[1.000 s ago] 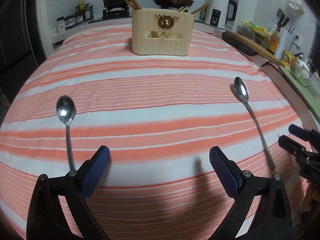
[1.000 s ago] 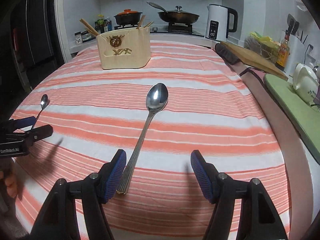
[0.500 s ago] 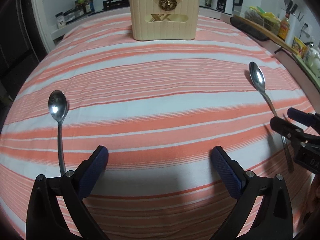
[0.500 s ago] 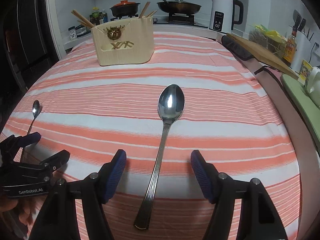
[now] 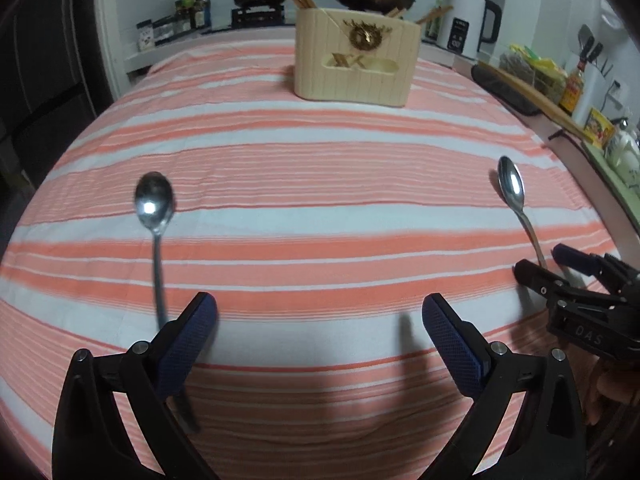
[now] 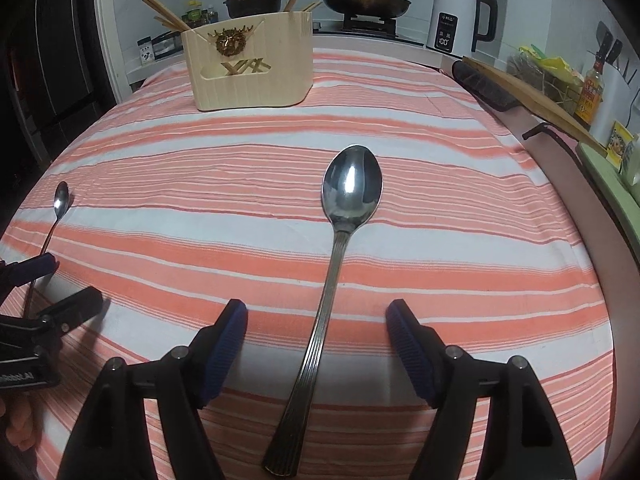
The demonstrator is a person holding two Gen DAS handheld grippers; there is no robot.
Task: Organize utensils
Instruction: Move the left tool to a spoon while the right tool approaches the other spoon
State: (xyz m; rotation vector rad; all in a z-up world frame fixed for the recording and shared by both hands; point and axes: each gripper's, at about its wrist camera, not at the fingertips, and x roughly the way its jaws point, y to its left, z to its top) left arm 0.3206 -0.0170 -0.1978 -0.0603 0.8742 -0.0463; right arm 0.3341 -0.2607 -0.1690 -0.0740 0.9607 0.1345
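Two steel spoons lie on the striped cloth (image 5: 320,208). The small spoon (image 5: 154,208) lies left of my open left gripper (image 5: 320,332), its handle running under the left finger (image 5: 188,344). It also shows far left in the right wrist view (image 6: 60,204). The large ribbed spoon (image 6: 340,232) lies between the fingers of my open right gripper (image 6: 316,344), handle toward me. It also shows in the left wrist view (image 5: 514,196). A cream utensil holder (image 5: 356,60) with chopsticks stands at the far middle, also in the right wrist view (image 6: 252,66).
Behind the table is a stove with a pan (image 6: 366,0) and a pot (image 6: 254,0). A white kettle (image 6: 460,16) stands at the back right. A wooden board (image 6: 532,100) and bottles line the right counter. The table's right edge (image 6: 600,280) is close.
Both grippers have moved forward and lower toward their spoons. The large spoon's handle now lies between the right fingers. The small spoon's handle now passes under the left finger.
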